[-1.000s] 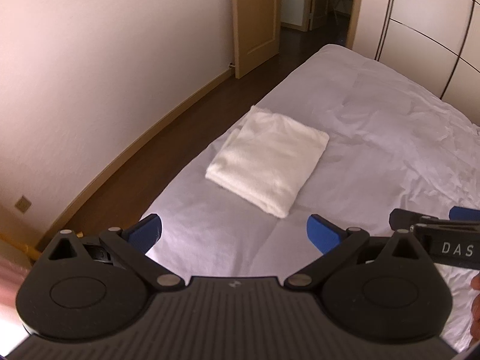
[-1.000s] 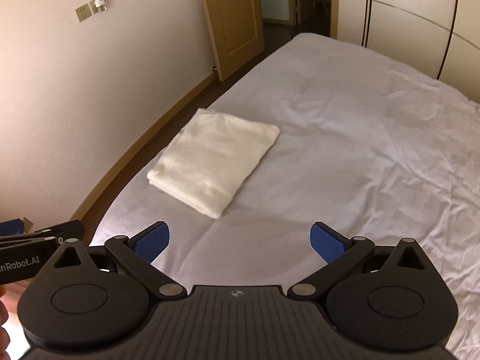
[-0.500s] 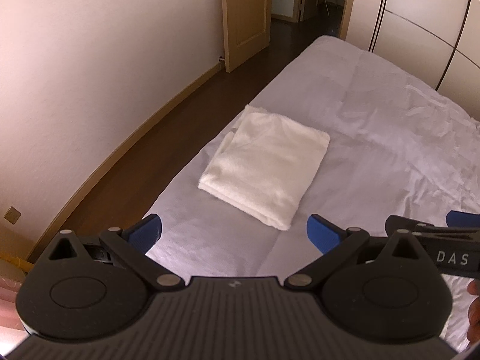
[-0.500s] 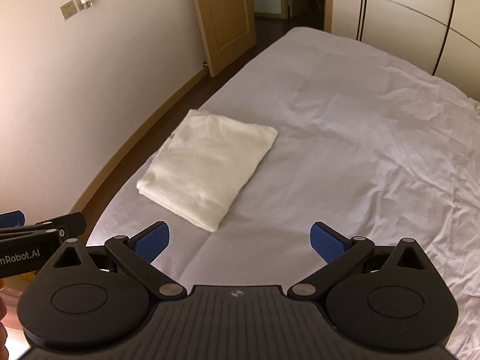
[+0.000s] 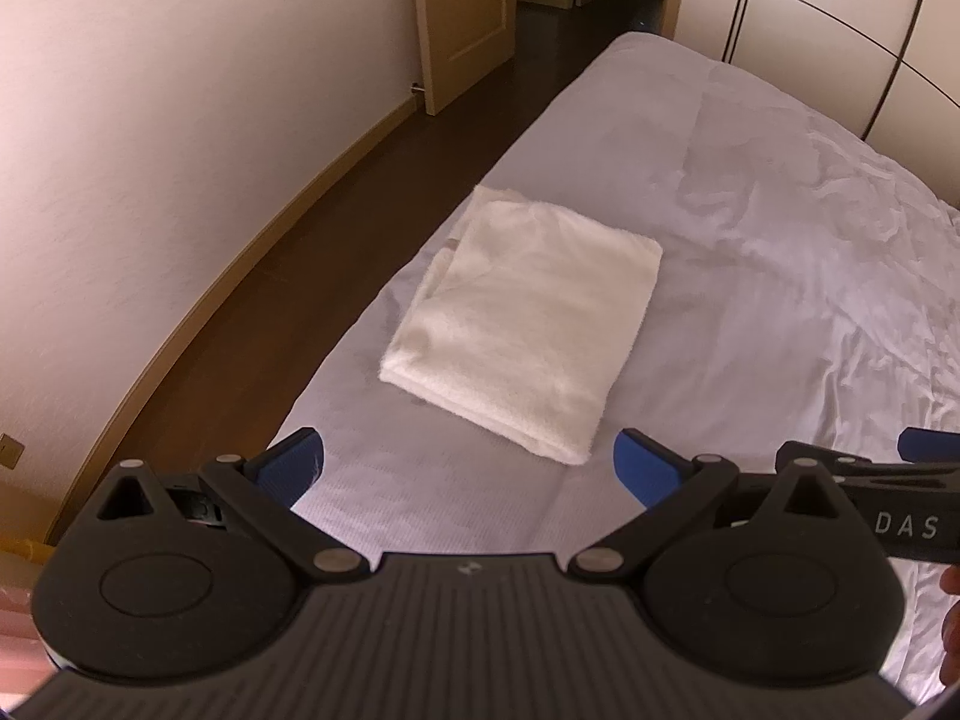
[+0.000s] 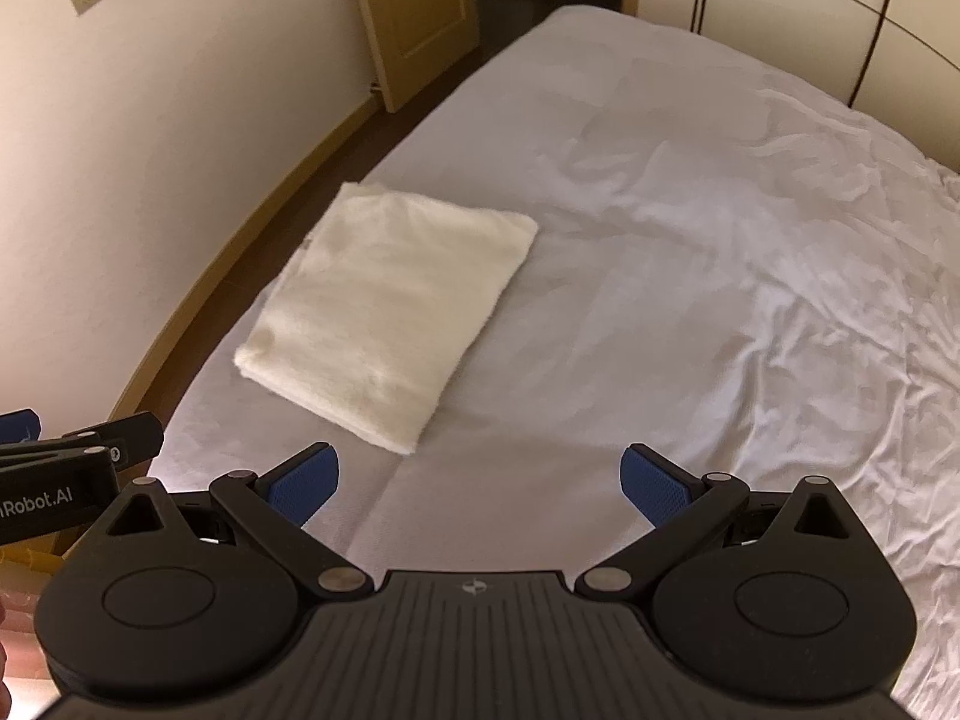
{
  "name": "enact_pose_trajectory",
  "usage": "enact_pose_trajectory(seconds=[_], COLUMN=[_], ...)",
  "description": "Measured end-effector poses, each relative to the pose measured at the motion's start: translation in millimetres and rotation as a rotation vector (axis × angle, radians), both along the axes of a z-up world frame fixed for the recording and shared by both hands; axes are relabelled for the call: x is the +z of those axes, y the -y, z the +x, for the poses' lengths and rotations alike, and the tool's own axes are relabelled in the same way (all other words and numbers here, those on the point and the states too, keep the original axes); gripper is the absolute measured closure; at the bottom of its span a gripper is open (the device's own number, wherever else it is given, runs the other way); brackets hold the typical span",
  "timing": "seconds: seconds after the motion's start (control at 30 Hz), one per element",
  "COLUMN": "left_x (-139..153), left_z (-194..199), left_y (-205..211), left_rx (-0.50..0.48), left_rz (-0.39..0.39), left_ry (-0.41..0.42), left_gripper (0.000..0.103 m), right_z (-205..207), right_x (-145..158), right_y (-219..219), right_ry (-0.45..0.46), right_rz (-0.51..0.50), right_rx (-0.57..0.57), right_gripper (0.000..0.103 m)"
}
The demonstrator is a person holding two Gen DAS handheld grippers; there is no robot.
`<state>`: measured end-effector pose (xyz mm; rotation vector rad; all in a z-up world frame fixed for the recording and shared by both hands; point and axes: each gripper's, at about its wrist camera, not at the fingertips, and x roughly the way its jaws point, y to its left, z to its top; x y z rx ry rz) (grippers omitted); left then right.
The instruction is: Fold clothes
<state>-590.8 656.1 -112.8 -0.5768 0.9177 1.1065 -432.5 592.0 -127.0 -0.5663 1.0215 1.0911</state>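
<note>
Left tongs [image 5: 467, 465] and right tongs [image 6: 480, 477], side by side, both spread wide with nothing between their blue pads. Folded cream terry-cloth garment [image 5: 528, 324] lying flat on the white wrinkled bed sheet [image 6: 690, 276], ahead of both tongs, left of the right pair's midline, touching neither.

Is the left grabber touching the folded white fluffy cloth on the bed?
Apart. In the left wrist view, bare sheet shows between the open left gripper and the folded white fluffy cloth.
</note>
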Motion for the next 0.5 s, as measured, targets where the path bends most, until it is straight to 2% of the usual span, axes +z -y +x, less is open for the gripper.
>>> enact_pose_trajectory(seconds=[0.5], left_x=[-27.1], left_z=[14.4], left_y=[-33.6], left_rx=[-0.050], left_rz=[-0.062], left_ry=[-0.025], left_gripper=[0.001], right_z=[6.4], right_x=[-24.9], right_y=[-26.1], right_ry=[-0.024], right_rz=[-0.064], right_rx=[-0.034], right_gripper=[0.000])
